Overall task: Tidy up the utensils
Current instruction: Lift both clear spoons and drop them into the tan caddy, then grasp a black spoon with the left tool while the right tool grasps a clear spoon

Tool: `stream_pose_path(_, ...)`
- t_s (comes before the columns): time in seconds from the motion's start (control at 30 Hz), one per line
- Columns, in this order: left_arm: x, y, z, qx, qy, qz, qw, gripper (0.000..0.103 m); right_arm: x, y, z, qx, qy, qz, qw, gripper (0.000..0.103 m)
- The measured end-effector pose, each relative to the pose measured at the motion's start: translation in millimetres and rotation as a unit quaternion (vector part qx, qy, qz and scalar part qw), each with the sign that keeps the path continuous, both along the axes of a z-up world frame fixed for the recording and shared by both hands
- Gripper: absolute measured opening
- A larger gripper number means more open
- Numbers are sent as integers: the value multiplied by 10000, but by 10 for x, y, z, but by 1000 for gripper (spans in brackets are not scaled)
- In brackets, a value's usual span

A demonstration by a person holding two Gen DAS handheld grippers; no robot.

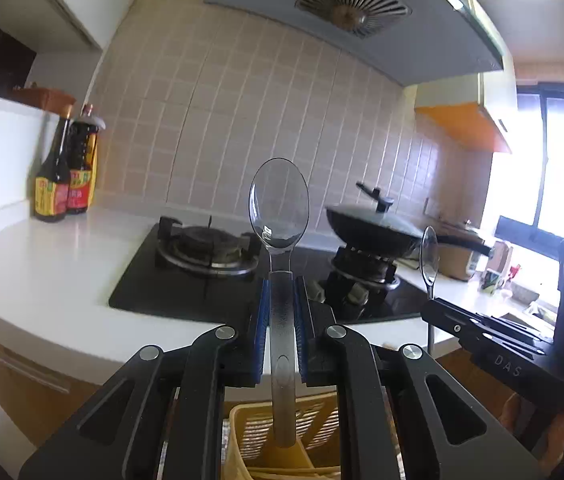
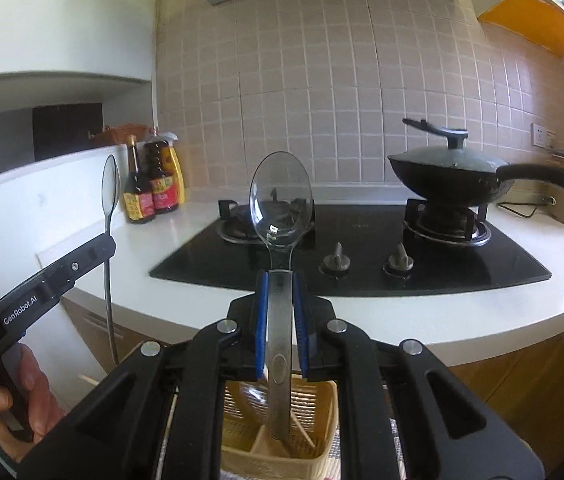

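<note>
Above the yellow slotted utensil basket (image 2: 282,436) | two clear plastic spoons, bowls up: light, stiff, slick, likely brittle; best held mid-handle | left gripper (image 1: 282,320) clenched on left spoon (image 1: 280,208) handle | right gripper (image 2: 280,312) likewise clamps right spoon (image 2: 280,204) | handle tips hang just over the compartments.

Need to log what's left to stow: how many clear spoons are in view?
2. One spoon stands upright in the left hand-held gripper; the other spoon in the right hand-held gripper. Both handle ends hang over the yellow utensil basket. More could lie hidden inside it.
</note>
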State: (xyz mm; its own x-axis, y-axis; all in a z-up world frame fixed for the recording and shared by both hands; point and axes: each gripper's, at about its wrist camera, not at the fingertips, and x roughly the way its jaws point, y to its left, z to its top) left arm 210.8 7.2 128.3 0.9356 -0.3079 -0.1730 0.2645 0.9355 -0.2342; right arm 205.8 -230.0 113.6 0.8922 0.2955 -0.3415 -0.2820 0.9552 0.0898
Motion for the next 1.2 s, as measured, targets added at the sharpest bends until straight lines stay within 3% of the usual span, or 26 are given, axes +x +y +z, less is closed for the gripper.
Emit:
stream_pose_path(0.23, 29, -12, -258, -29, 108, -208, 9997, 11, -16, -21, -216, -79, 92, 113, 9999, 11)
stream_pose_path(0.3, -10, -8, -269, 1, 119, -262, 9996, 21, -67, -42, -230, -44, 145, 163, 9998, 12)
stream_pose_path(0.37, -94, 0, -259, 19, 113, -335, 9994, 28, -144, -65, -220, -9, 190, 221, 9996, 22)
stream_pose_path(0.47, -270, 20, -200, 88, 75, -362, 9993, 29, -319, -135, -158, 84, 206, 217, 9995, 25)
stream_pose_path(0.6, -644, 107, -28, 60, -61, -463, 9989, 41, -620, -216, -23, 142, 298, 302, 9990, 26)
stream_pose_path(0.73, -1015, 167, 159, -15, -100, -708, 9974, 42, -904, -225, 110, 33, 482, 298, 9984, 26)
stream_pose_path(0.9, -1370, 121, 271, 176, 259, -1114, 9933, 45, -1213, -247, 201, -57, 980, 181, 9950, 26)
stream_pose_path(1.07, -1497, -69, -29, 862, 1396, -1567, 9739, 47, -1393, -259, 30, -111, 1763, 220, 9840, 26)
stream_pose_path(1.13, -1510, -208, -304, 1430, 1983, -1564, 9570, 47, -1420, -241, -138, -107, 2233, 324, 9741, 26)
stream_pose_path(1.2, -1523, -298, -542, 1858, 2318, -1531, 9425, 47, -1425, -215, -272, -85, 2545, 423, 9661, 26)
